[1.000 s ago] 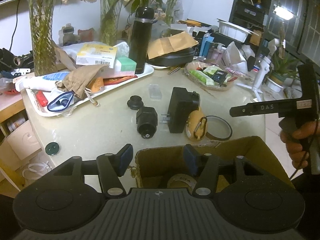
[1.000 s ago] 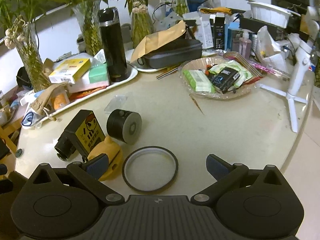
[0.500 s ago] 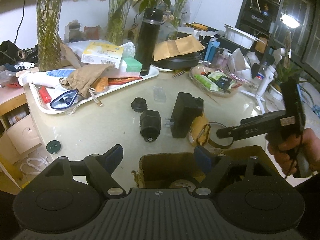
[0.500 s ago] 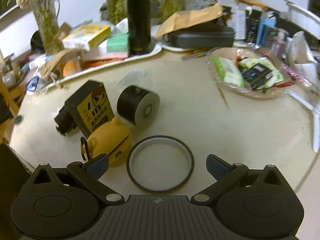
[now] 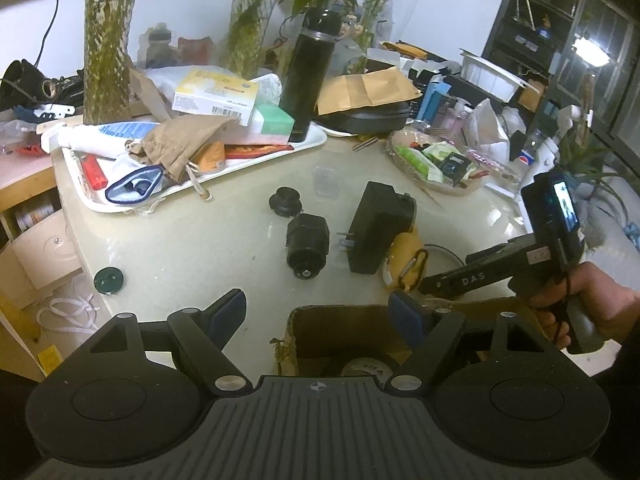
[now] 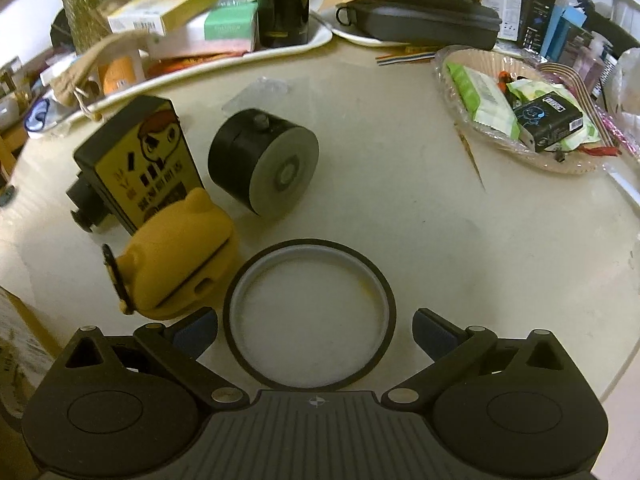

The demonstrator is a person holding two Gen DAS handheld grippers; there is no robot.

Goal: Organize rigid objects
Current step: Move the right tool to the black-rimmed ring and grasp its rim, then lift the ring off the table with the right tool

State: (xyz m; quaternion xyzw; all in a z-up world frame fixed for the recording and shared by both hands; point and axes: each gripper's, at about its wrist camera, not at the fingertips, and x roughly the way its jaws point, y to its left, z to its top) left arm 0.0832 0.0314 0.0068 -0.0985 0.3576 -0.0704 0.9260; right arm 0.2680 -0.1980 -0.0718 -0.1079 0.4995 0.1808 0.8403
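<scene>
Clearly the right claw (image 6: 315,330) stands wide and empty, the flat tape ring (image 6: 310,314) lying directly between its tips near the counter's (image 6: 460,208) front edge, nearer than the left claw (image 5: 320,312), also wide.

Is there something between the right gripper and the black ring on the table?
Nothing visible. The right gripper stands open around the black ring; the yellow case lies just left of the ring, near the left finger.

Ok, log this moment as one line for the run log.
left gripper: open above cardboard box | right gripper: open, fingers either side of tape ring | ring flat on table
</scene>
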